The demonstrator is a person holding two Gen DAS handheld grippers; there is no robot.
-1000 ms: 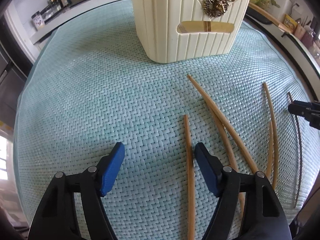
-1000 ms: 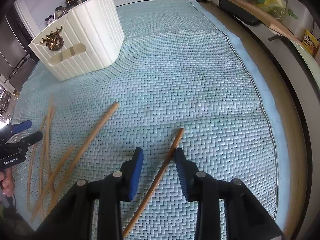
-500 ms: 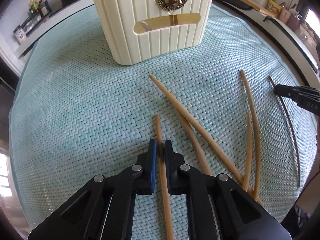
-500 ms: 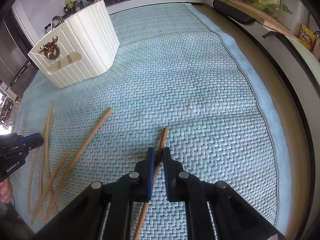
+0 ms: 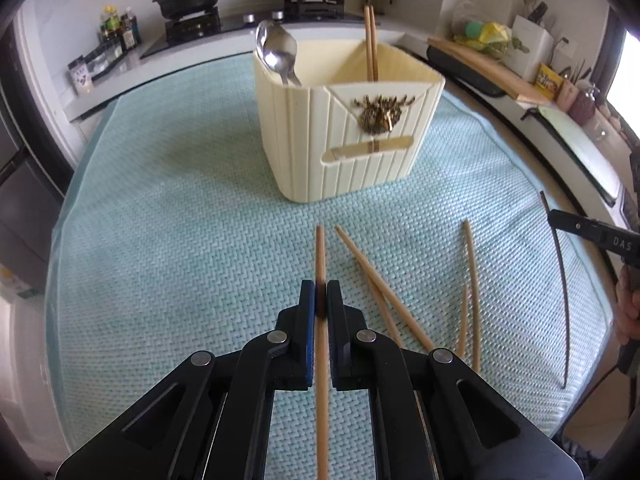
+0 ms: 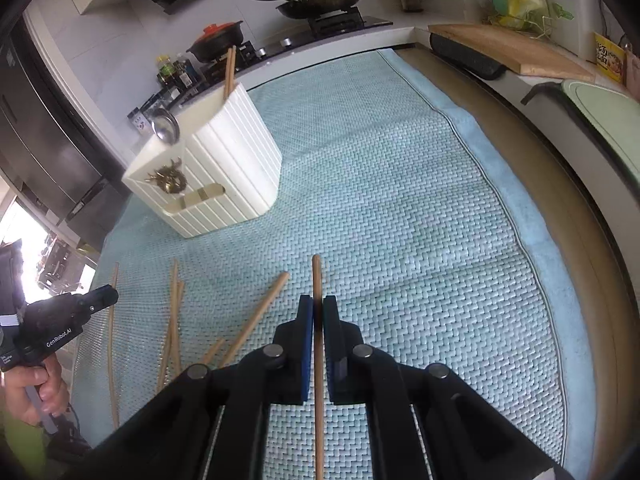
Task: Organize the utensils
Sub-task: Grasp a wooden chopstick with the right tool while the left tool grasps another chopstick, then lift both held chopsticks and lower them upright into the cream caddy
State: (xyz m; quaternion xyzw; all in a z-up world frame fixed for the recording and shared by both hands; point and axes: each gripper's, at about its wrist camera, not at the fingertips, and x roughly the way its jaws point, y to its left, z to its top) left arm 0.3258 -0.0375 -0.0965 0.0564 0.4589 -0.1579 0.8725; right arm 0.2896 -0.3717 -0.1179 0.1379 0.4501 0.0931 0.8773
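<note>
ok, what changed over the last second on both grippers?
Both closed and lifted. The left gripper shut on a wooden chopstick; the right gripper shut on another chopstick. Both sticks are now raised off the mat. The cream holder, its spoon and the loose chopsticks stayed put.

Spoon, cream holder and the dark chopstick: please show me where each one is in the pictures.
spoon (image 5: 276, 50), left wrist view, on its bowl
cream holder (image 5: 308, 144), left wrist view, on its ribbed front wall
dark chopstick (image 5: 560, 288), left wrist view, mid-shaft
</note>
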